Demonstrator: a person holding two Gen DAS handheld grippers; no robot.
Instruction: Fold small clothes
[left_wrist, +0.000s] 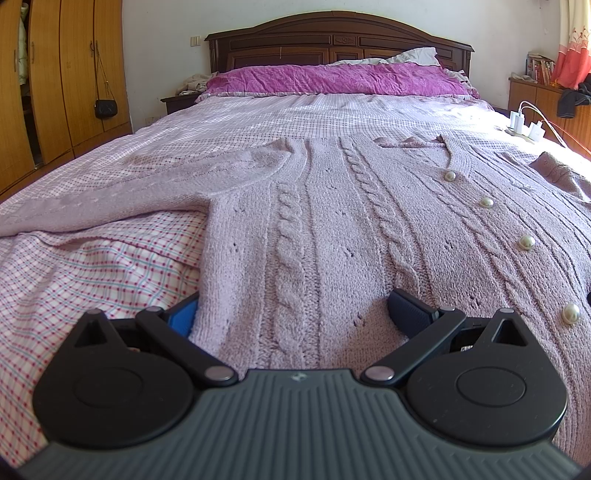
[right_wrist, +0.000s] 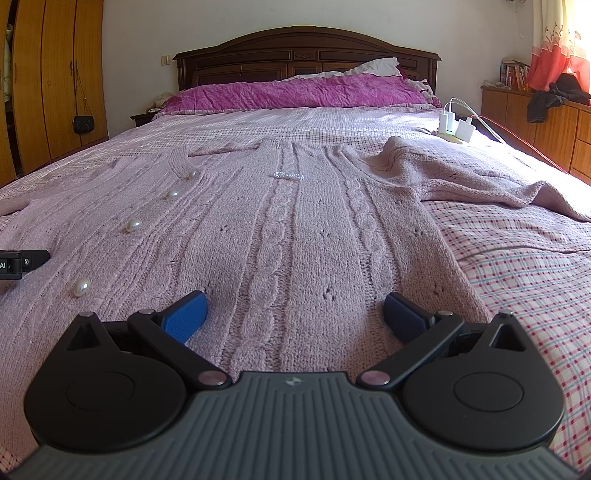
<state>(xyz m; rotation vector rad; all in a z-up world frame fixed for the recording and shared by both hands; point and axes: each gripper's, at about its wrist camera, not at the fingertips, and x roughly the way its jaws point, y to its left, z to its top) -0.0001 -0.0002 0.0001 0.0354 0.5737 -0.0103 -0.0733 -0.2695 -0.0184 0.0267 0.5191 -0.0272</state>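
**Both grippers spread wide at the cardigan hem**

Left gripper (left_wrist: 295, 314) is seen with its jaws spread wide over the near hem of the lilac cable-knit cardigan (left_wrist: 332, 229); nothing is clamped. Its blue left pad (left_wrist: 183, 317) sits at the garment's left side edge, the dark right pad (left_wrist: 410, 314) on the knit. Right gripper (right_wrist: 295, 314) is likewise spread wide and empty, both pads resting on the knit near the right side edge.

Cardigan is laid flat, front up, on the checked bedsheet (left_wrist: 74, 266), hem nearest the cameras. A row of pearl buttons (left_wrist: 526, 242) is noted along the placket. One sleeve (right_wrist: 480, 177) is seen lying out to the right, rumpled.

Farther off: magenta pillow (right_wrist: 295, 92), dark wooden headboard (right_wrist: 306, 55), white chargers (right_wrist: 456, 125) at the bed's right edge, wooden wardrobe (left_wrist: 55, 74) at left.
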